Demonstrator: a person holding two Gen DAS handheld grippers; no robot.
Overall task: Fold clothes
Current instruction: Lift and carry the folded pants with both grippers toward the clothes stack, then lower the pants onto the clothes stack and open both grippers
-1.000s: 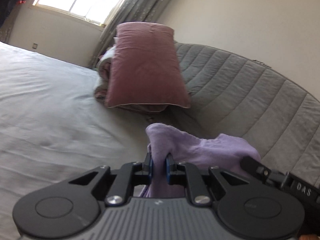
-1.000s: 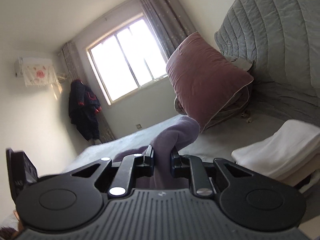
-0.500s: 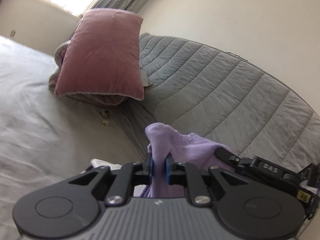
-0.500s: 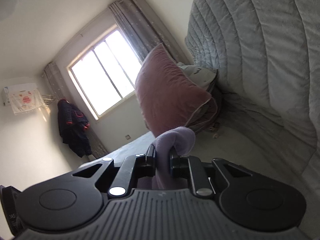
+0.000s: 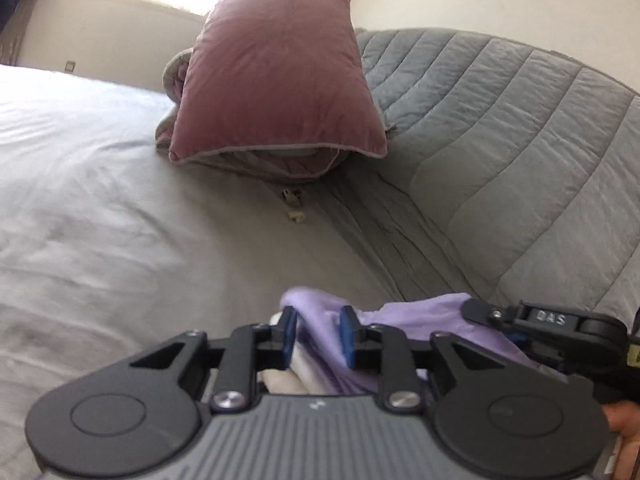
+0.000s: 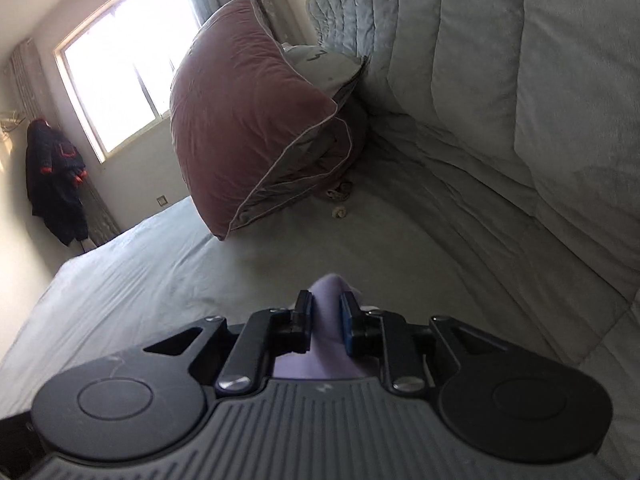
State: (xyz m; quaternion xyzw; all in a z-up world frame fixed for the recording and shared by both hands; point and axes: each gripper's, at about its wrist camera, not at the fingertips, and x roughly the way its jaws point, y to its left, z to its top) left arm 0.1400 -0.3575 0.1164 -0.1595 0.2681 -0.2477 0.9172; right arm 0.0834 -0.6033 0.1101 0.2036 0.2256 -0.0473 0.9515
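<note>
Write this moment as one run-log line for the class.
task: fold clothes | left tongs: opening, purple garment between | right tongs: opening, same garment between | surface: bed

Both tongs' jaws are opening, loosening the purple garment [image 5: 408, 316].

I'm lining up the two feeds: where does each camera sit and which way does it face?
Left wrist: on the left gripper, facing the mauve pillow and grey headboard; right gripper and a fingertip show.
Right wrist: on the right gripper, tilted, facing the window.
Shared: pillow, headboard, bed, lilac garment between opening jaws.
</note>
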